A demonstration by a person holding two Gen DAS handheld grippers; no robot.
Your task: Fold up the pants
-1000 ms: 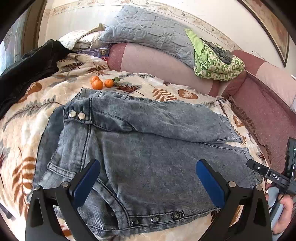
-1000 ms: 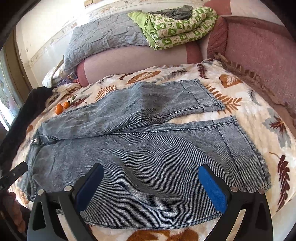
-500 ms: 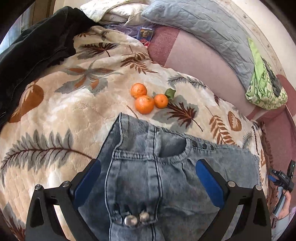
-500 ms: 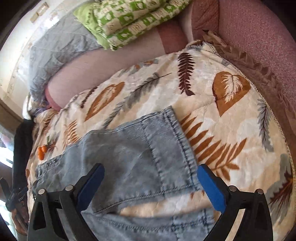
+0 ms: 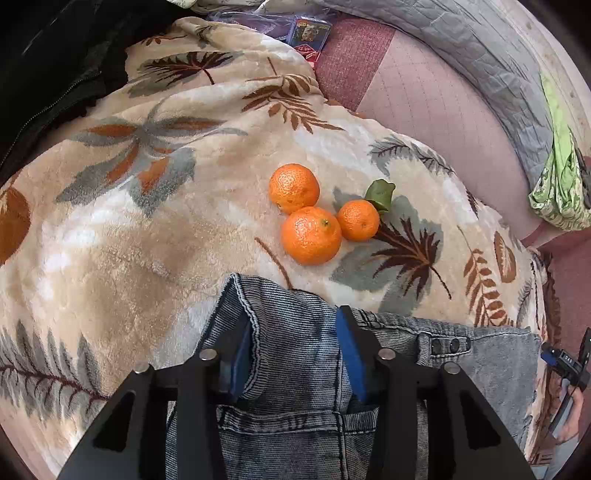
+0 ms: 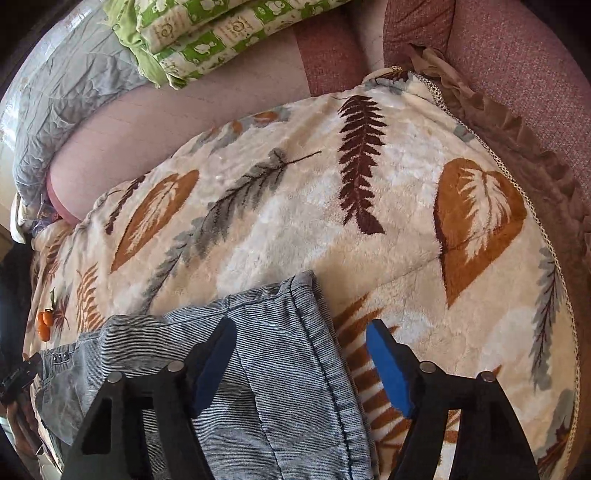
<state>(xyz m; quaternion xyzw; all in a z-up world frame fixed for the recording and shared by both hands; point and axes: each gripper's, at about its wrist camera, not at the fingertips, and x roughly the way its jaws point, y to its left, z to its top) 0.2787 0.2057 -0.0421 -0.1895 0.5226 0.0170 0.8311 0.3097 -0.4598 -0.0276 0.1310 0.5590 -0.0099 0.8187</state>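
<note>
Leaf-print blanket (image 5: pixel 155 236) is covering the bed; three oranges (image 5: pixel 312 214) lying just beyond the jeans (image 5: pixel 295 350). Left fingers (image 5: pixel 347 354) are closing on the waistband corner; right fingers (image 6: pixel 388 365) are closing, straddling the leg hem.

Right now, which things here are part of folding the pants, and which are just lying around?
Part of the job:
- jeans
- left gripper
- right gripper

Lying about:
- three oranges
- green quilt
- black jacket
- grey pillow

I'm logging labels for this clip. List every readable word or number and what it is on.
"DAS": small tag on the right gripper, at the left wrist view's right edge.
Red-and-blue packet behind the blanket: has print, too blurred to read.
Green patterned quilt: pictures only, no legible words.
</note>
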